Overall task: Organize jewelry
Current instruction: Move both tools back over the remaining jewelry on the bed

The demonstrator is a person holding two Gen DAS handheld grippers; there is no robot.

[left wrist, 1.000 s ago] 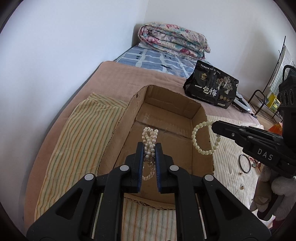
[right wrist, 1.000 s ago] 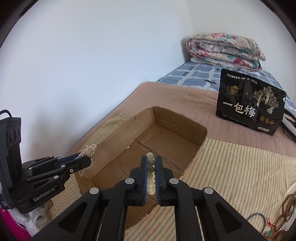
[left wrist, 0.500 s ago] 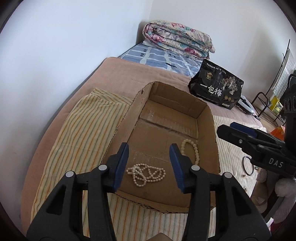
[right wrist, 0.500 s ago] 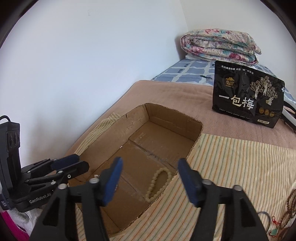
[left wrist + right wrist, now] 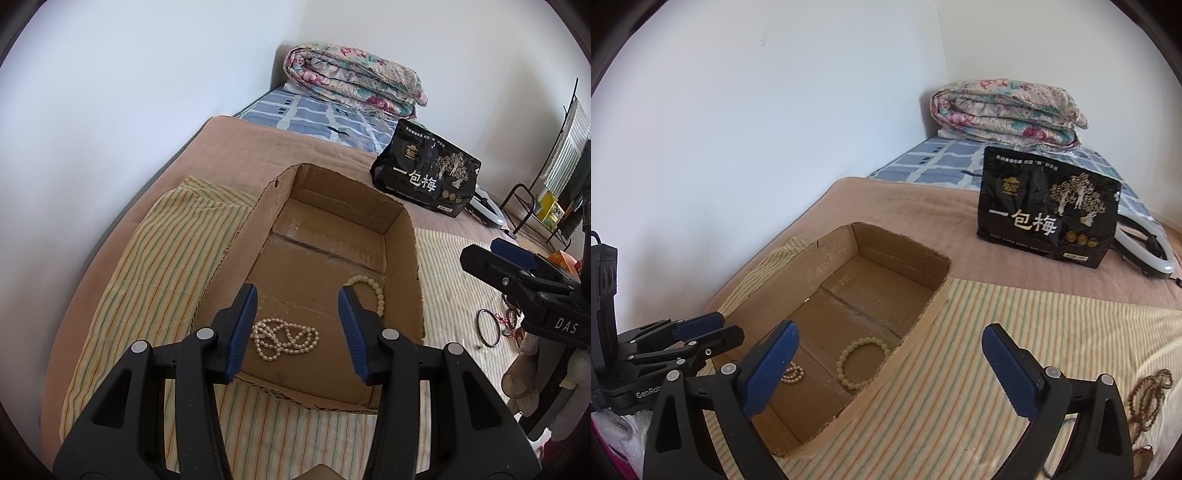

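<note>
An open cardboard box (image 5: pixel 412 258) lies on a striped cloth on the bed; it also shows in the right wrist view (image 5: pixel 923 314). A white pearl necklace (image 5: pixel 284 338) lies bunched on the box floor near the front. A cream bead bracelet (image 5: pixel 373 290) lies by the right wall, and shows in the right wrist view (image 5: pixel 862 363). My left gripper (image 5: pixel 297 325) is open and empty above the necklace. My right gripper (image 5: pixel 888 363) is open and empty over the box's right edge. More jewelry lies on the cloth to the right: a dark bangle (image 5: pixel 487 328) and a brown bead string (image 5: pixel 1148 398).
A black snack bag (image 5: pixel 424 179) stands behind the box. A folded floral quilt (image 5: pixel 354 79) lies at the far end by the wall. A white ring light (image 5: pixel 1145 247) lies behind the bag. A metal rack (image 5: pixel 535 206) stands off the bed's right.
Both grippers were shut on jewelry a second ago. Each opened, dropped its piece into the box, then drew back and up.
</note>
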